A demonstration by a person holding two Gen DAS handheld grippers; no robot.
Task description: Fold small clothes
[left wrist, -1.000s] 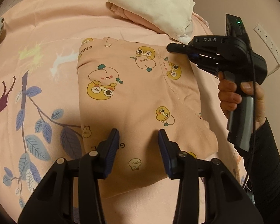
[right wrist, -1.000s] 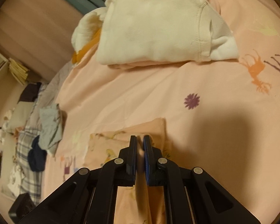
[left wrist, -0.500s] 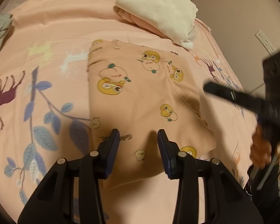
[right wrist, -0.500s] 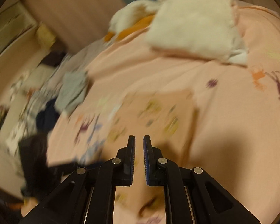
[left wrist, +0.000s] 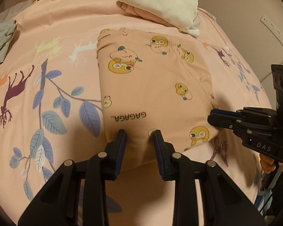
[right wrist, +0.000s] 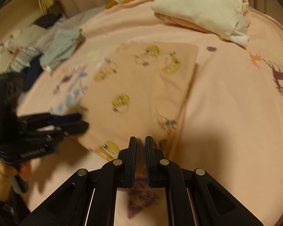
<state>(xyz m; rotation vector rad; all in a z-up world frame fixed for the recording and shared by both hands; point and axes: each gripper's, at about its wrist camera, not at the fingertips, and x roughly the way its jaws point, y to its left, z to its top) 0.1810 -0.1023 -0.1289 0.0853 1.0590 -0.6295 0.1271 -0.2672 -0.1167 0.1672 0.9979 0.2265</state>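
A small peach garment (left wrist: 152,86) printed with yellow cartoon ducks and "GAGAGA" lies folded flat on the pink bedsheet (left wrist: 47,37); it also shows in the right wrist view (right wrist: 141,86). My left gripper (left wrist: 139,133) is open and empty, its fingertips over the garment's near edge. My right gripper (right wrist: 140,141) has its jaws nearly closed with a narrow gap and nothing between them, at the garment's near right corner. It shows in the left wrist view (left wrist: 213,117) beside that corner.
A stack of folded cream and pink clothes (left wrist: 160,1) sits at the far side of the bed. A grey garment (right wrist: 64,47) and a heap of other clothes (right wrist: 24,64) lie at the left. A wall with a power strip (left wrist: 275,32) is on the right.
My right gripper has swung from the garment's far right corner down to its near right corner, jaws still shut. My left gripper stayed open and moved slightly toward the near edge.
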